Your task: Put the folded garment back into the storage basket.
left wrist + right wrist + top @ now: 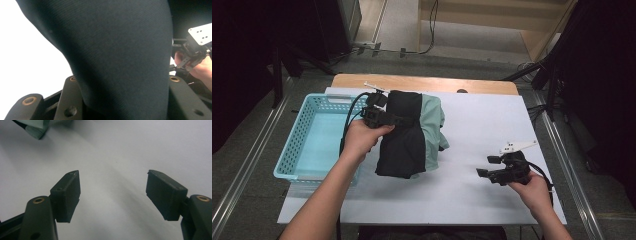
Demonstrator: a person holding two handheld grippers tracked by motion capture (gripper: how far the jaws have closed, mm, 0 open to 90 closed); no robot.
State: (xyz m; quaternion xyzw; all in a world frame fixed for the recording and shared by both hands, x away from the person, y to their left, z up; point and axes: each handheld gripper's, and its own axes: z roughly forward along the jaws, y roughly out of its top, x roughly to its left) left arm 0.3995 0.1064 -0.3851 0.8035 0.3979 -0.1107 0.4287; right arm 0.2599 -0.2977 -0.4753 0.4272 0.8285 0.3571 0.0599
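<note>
A black cloth [404,145] lies folded over a light green cloth [433,131] left of the table's middle. My left gripper [406,120] reaches in from the left and is shut on the bundle near its upper part. In the left gripper view the black cloth [112,50] fills the space between the two jaws of the left gripper [122,85]. My right gripper [484,166] is held low over the white table [492,125] at the right, open, with nothing between its fingers. In its own view the right gripper [113,190] has bare tabletop between its pads, with a corner of green cloth [37,128] far off.
A light blue plastic basket [292,145] stands at the table's left edge, just left of my left hand. The white sheet covers the table, with a wooden strip [422,82] along the far edge. The other hand and its gripper [190,58] appear beyond the cloth.
</note>
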